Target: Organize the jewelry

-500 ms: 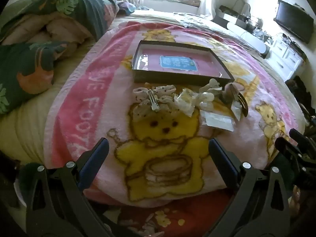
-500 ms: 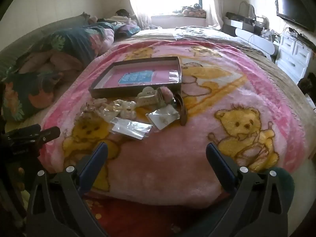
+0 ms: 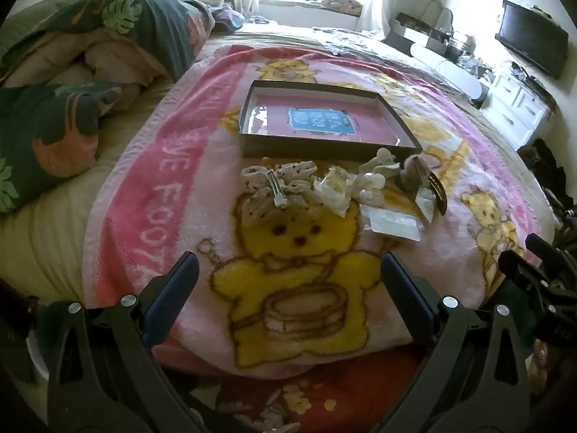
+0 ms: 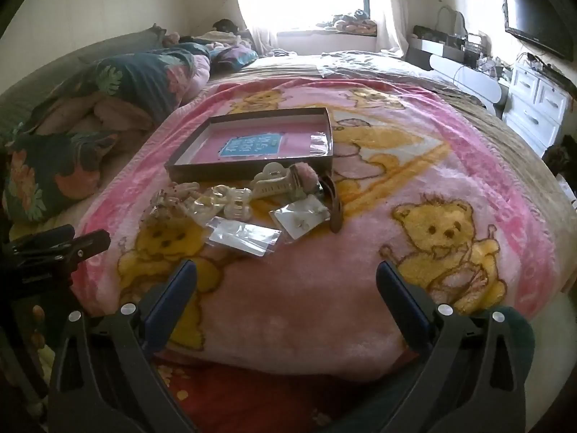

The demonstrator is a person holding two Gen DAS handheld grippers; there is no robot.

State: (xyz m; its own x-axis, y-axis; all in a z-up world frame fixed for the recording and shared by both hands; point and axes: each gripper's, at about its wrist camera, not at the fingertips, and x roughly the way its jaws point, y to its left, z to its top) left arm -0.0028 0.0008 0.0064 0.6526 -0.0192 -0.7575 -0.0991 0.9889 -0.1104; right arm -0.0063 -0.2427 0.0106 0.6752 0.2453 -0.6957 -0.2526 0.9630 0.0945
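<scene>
Two handheld grippers hover side by side at the near edge of a pink blanket [image 3: 119, 195], both angled downward. The left gripper [image 3: 288, 288] has its jaws spread wide and empty. The right gripper [image 4: 286, 287], to its right, is likewise wide and empty.

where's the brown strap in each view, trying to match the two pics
Left wrist view: brown strap at the right end of the pile, right of centre.
Right wrist view: brown strap also at the pile's right end, near centre.
Shared landmark: the shallow box just behind the pile.
</scene>
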